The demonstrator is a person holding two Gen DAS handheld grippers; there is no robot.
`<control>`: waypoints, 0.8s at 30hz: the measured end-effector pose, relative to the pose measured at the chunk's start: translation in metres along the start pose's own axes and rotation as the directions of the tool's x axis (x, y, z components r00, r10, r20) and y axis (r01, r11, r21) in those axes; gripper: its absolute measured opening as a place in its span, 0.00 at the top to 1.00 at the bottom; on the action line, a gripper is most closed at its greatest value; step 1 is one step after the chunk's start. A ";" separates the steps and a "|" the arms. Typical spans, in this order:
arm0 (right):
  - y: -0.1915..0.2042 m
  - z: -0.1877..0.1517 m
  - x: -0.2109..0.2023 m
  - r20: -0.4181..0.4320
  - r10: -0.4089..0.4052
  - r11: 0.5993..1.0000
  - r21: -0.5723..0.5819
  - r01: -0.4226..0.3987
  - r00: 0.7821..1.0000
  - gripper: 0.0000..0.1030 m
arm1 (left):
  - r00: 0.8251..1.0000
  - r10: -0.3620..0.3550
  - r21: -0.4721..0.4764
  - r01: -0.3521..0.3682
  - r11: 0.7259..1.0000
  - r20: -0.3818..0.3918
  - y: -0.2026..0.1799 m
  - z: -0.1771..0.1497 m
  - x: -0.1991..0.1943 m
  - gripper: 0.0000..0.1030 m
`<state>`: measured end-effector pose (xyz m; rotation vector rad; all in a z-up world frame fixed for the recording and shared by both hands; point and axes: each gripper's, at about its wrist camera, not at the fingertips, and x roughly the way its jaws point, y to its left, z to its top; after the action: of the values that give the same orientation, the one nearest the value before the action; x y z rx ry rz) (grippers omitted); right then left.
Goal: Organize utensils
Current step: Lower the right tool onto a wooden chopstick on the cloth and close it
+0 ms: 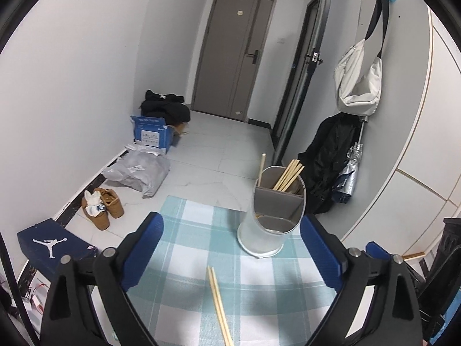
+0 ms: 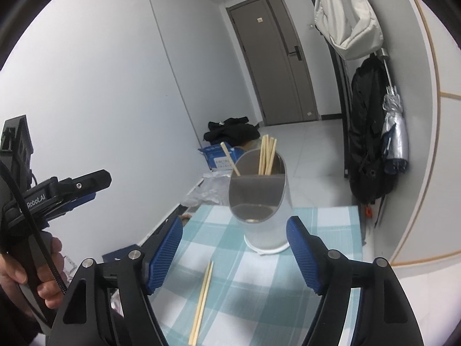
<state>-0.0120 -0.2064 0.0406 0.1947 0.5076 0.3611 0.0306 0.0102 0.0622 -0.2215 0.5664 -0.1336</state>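
On the checked cloth (image 2: 331, 222) I see the divided holder (image 2: 260, 199) standing ahead, and the loose chopstick pair (image 2: 201, 297) lying lengthwise toward me between my wide, empty right gripper (image 2: 234, 253) and left gripper (image 1: 232, 250), nearer neither.

Checked tablecloth (image 1: 201, 230) bears utensil holder (image 1: 268, 230), seemingly two chopsticks (image 1: 219, 302).

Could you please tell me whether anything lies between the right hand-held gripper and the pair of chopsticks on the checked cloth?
Nothing visible does. The chopsticks lie on bare checked cloth just ahead of the open right hand-held gripper; the utensil holder stands beyond them.
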 end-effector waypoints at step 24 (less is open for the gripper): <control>-0.007 -0.078 0.066 -0.265 -0.107 0.994 -0.011 0.108 0.958 0.15 | 0.987 0.092 -0.054 -0.100 0.994 -0.128 0.053 -0.067 0.049 0.01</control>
<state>0.0040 -0.1807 -0.0569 0.1221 0.7804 0.2811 0.0384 0.0406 -0.0312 -0.2454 0.7057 -0.0372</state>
